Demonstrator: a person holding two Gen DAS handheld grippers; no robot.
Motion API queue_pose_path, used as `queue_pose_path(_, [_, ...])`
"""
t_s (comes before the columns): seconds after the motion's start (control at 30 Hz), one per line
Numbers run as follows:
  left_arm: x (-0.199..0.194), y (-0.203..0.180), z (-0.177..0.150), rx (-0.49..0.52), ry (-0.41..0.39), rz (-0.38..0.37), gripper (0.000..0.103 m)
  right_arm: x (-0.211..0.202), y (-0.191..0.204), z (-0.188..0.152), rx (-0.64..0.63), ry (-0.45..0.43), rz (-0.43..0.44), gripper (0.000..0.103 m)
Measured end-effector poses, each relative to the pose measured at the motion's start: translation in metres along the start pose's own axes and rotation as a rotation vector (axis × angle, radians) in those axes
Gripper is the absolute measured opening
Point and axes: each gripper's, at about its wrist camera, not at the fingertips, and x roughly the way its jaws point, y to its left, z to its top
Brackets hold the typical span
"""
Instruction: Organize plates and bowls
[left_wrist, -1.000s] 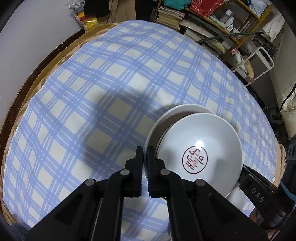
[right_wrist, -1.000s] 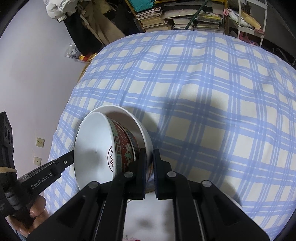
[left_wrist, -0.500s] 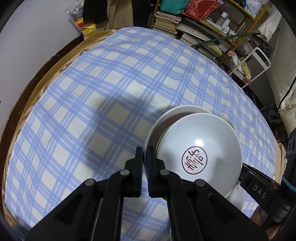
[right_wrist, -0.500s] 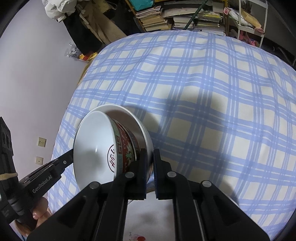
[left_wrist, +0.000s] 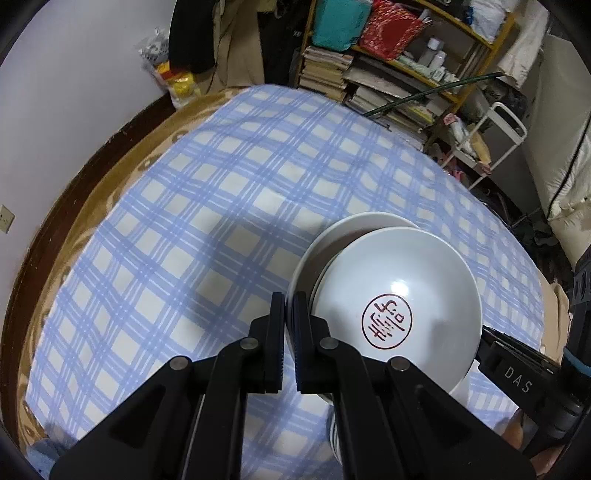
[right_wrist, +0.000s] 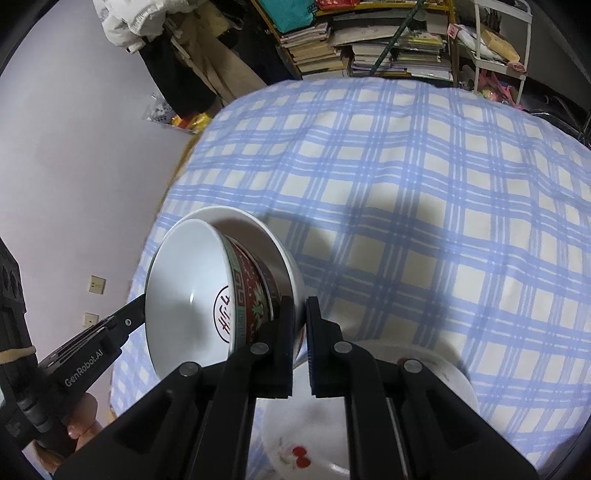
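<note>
A white plate carries a white bowl with a red seal mark inside and a red patterned outside. Both are held in the air above the checked tablecloth. My left gripper is shut on the plate's left rim. My right gripper is shut on the plate's opposite rim. The other gripper's body shows in each view, the right one and the left one. A white plate with a red cherry print lies on the table below my right gripper.
The round table has a brown wooden edge on the left by a pale wall. Shelves with books and bags and a white cart stand behind the table. Part of another white dish shows under the left gripper.
Both grippers have risen together with the plate and bowl; the table looks smaller and farther below. The grips have not changed.
</note>
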Motion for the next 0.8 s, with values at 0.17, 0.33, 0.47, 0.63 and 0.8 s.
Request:
queue_pose_path(0.17, [-0.021, -0.012, -0.015, -0.002, -0.018, -0.014, 0.002, -0.029, 0.000, -0.011, -0.021, -0.013, -0.024, 0.011])
queue_pose_path(0.33, [-0.033, -0.028, -0.033, 0.005, -0.024, -0.028, 0.002, -0.052, -0.013, -0.029, -0.003, -0.041, -0.029, 0.011])
queue_pose_path(0.47, [-0.033, -0.042, -0.048, 0.022, -0.013, -0.039, 0.002, -0.062, -0.029, -0.045, 0.013, -0.047, -0.047, 0.010])
queue_pose_path(0.63, [-0.025, -0.053, -0.072, 0.016, 0.029, -0.039, 0.002, -0.066, -0.046, -0.064, 0.033, -0.031, -0.069, 0.010])
queue_pose_path(0.8, [-0.013, -0.061, -0.093, 0.039, 0.061, -0.006, 0.002, -0.059, -0.061, -0.080, 0.046, 0.000, -0.077, 0.010])
